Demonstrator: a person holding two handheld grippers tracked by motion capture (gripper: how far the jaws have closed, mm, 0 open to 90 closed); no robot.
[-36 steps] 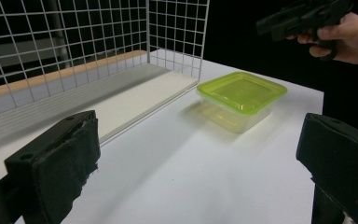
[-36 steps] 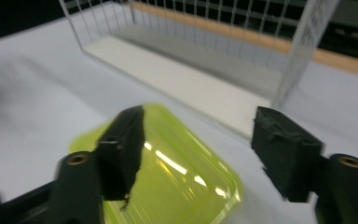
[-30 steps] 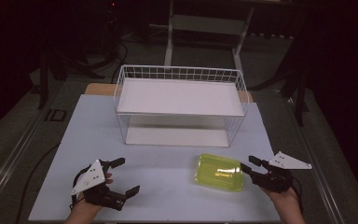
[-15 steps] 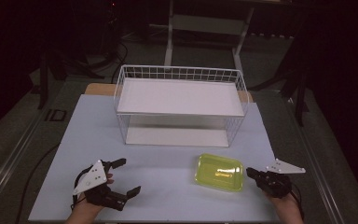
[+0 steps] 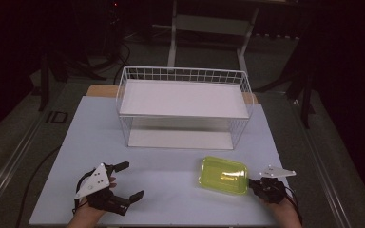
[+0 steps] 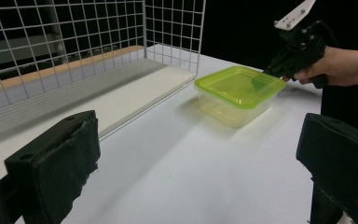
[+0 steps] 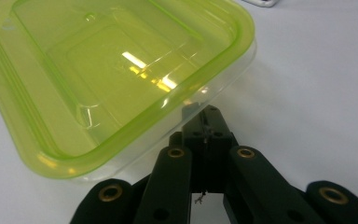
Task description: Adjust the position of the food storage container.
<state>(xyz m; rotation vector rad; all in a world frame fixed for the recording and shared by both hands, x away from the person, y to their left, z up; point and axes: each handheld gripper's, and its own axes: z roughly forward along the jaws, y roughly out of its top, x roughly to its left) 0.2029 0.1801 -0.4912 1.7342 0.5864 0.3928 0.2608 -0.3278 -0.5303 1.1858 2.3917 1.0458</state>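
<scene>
Container: a yellow-green lidded plastic box (image 5: 223, 175) lies flat on the white table (image 5: 171, 190), lower centre-right of the high view, just in front of the white wire rack (image 5: 183, 107).
Handling: it looks empty, so probably light; thin, see-through walls likely flex under a squeeze; the glossy lid looks slippery.
Where to grip: the protruding lid rim at a side edge seems the surest hold, one jaw above and one below.
Right gripper: (image 5: 256, 184) its jaws have just been closing and now meet tip to tip; in the right gripper view (image 7: 204, 121) the tips sit at the box's rim, though whether they pinch it I cannot tell.
Relation: the box lies just left of that claw in the high view.
Left gripper: (image 5: 126, 183) jaws spread wide at lower left, well apart from the box.
</scene>
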